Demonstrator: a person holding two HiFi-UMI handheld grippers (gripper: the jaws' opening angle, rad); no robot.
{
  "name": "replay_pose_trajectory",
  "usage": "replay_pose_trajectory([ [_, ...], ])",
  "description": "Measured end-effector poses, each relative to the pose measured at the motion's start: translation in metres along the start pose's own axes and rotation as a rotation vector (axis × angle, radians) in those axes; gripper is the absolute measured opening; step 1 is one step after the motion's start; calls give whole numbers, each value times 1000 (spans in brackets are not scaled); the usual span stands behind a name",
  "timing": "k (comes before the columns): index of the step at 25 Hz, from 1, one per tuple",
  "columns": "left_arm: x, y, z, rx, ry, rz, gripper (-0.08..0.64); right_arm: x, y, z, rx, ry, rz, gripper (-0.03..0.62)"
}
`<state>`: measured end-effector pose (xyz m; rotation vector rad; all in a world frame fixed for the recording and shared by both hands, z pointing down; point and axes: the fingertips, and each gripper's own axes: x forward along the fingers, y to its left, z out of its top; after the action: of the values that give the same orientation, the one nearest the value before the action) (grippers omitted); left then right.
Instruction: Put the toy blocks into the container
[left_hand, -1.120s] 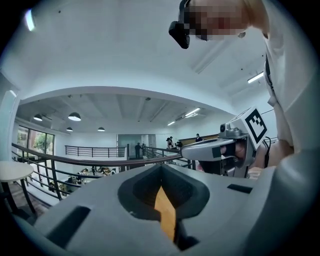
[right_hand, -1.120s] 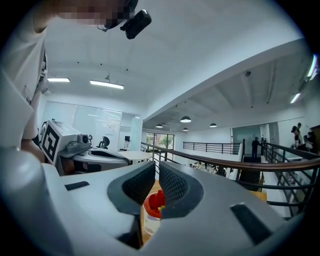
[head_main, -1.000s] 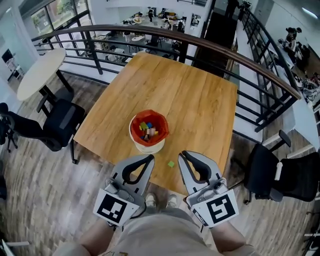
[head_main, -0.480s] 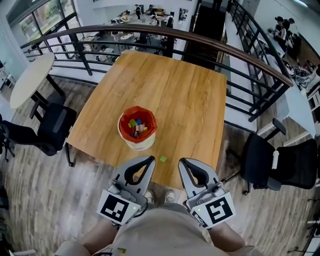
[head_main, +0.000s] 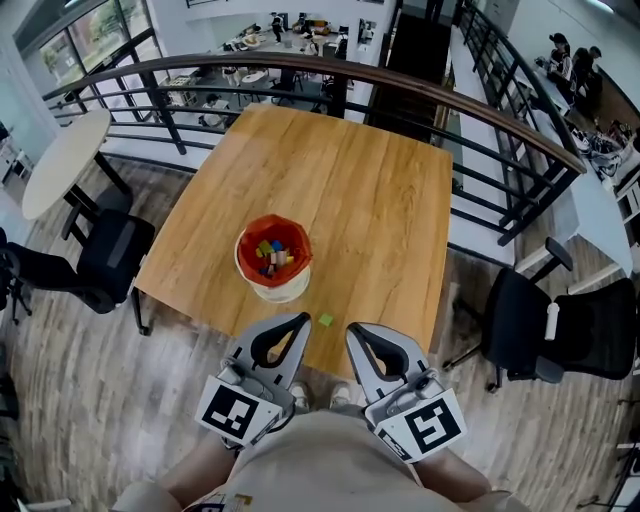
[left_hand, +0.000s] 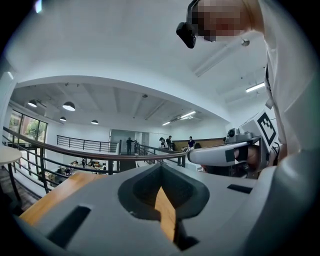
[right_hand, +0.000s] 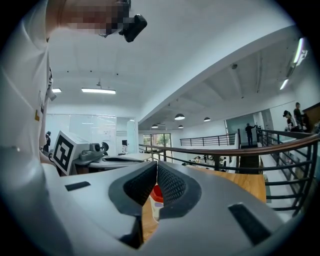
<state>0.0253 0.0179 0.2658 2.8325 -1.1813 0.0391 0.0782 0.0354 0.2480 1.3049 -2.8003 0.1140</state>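
A white container with a red liner stands on the wooden table and holds several coloured toy blocks. One small green block lies on the table near its front edge, right of the container. My left gripper and right gripper hover side by side at that front edge, with the green block between their tips and a little beyond. Both are shut and hold nothing. In the right gripper view the container shows through the slit under the shut jaws.
A black railing with a wooden handrail runs behind the table. A black office chair stands to the left, another to the right. A round white table is at the far left. People stand far off at the upper right.
The head view shifted, so the table and container sit further left in the picture. My right gripper has edged left, towards the left one. The blocks have not moved.
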Motion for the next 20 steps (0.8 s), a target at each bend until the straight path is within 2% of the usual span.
replay_pose_trajectory([
  [6,-5,3,3,-4,-19,5,12,1,-1,3,5,-6,7,21],
  [12,-7,4,2,25,-30,3,12,0,-3,2,12,-13,-5,21],
  [17,-10,-1,-3,-25,12,2,12,0,-2,-3,16,-6,-3,21],
  [20,-11,1,-3,-6,-4,1,12,1,-6,-7,32,2,-4,21],
])
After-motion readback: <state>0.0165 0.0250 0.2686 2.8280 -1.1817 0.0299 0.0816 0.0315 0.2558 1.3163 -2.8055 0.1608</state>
